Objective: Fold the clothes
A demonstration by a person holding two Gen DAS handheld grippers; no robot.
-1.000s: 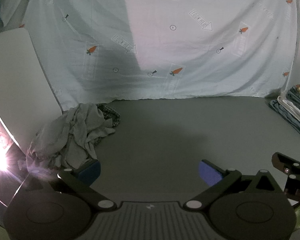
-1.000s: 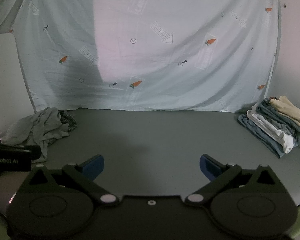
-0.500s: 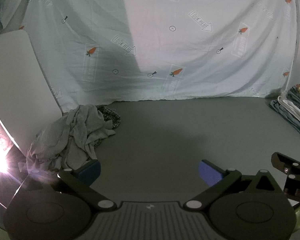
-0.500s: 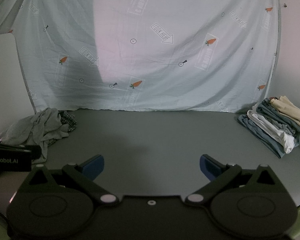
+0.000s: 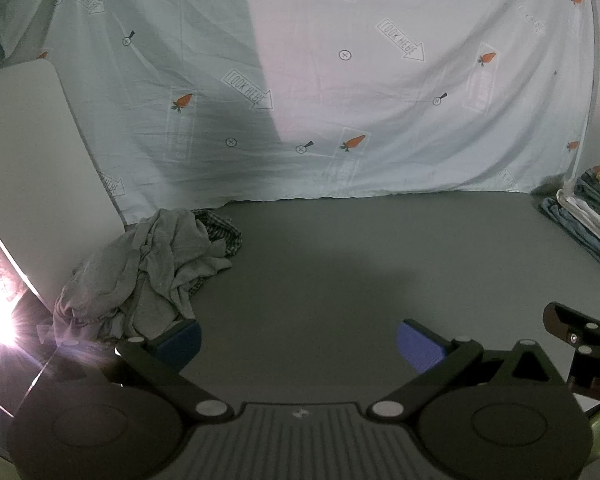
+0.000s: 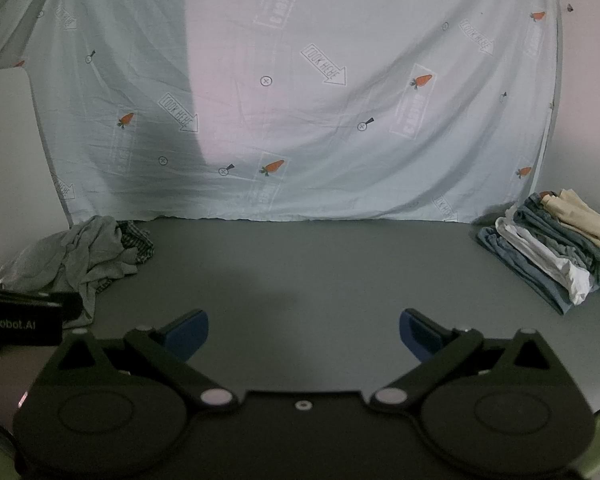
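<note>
Grey table (image 6: 300, 264), carrot sheet (image 6: 340, 100) behind; left gripper (image 5: 298, 340) and right gripper (image 6: 304, 330) spread wide, empty.

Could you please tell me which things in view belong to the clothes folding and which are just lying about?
Part of the job:
crumpled grey garment
checked garment under it
stack of folded clothes
left gripper, open
right gripper, open
grey table

Just there:
carrot-print sheet hung as backdrop
white board at the left
</note>
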